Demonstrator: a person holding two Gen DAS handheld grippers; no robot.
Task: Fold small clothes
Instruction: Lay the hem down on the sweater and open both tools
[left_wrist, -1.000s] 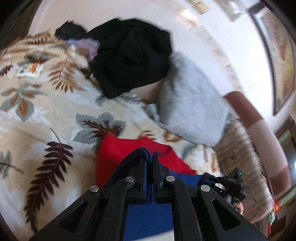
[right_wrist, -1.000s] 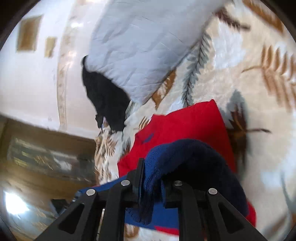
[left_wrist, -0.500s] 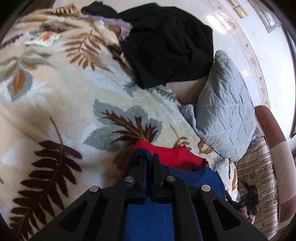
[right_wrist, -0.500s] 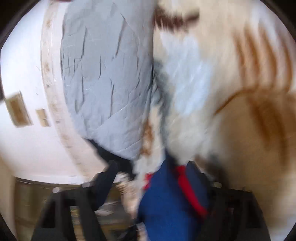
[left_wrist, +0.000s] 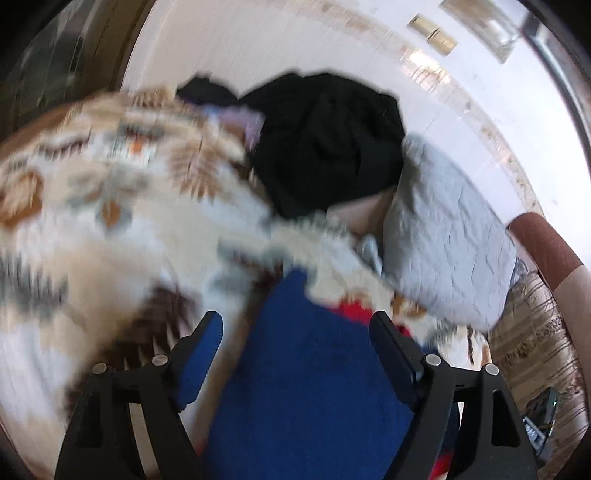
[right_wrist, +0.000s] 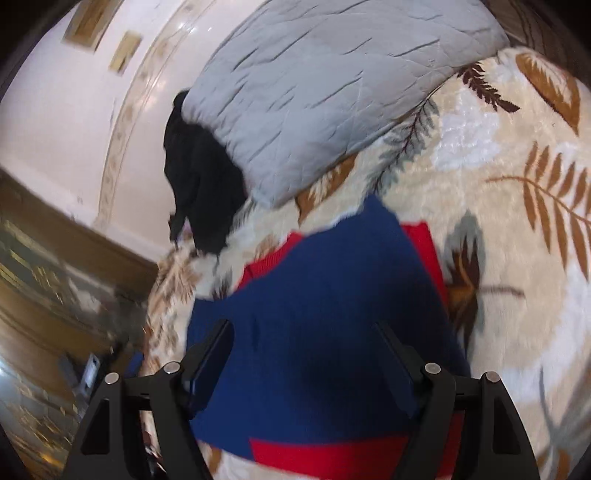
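Observation:
A small blue and red knit garment (right_wrist: 325, 295) lies on the leaf-patterned blanket (right_wrist: 517, 177), blue layer on top, red edges showing at its far side and near edge. It also shows in the left wrist view (left_wrist: 306, 369), blurred. My left gripper (left_wrist: 297, 332) is open, its fingers either side of the blue cloth just above it. My right gripper (right_wrist: 304, 343) is open too, fingers spread over the blue cloth, holding nothing.
A grey quilted pillow (right_wrist: 325, 88) lies just beyond the garment, also in the left wrist view (left_wrist: 443, 243). A heap of black clothes (left_wrist: 325, 144) sits at the blanket's far edge by the white wall. A brown and beige sofa arm (left_wrist: 546, 243) is at the right.
Both grippers were shut on the blue cloth a second ago; both have opened and let it go. The blue layer now lies flat over the red part.

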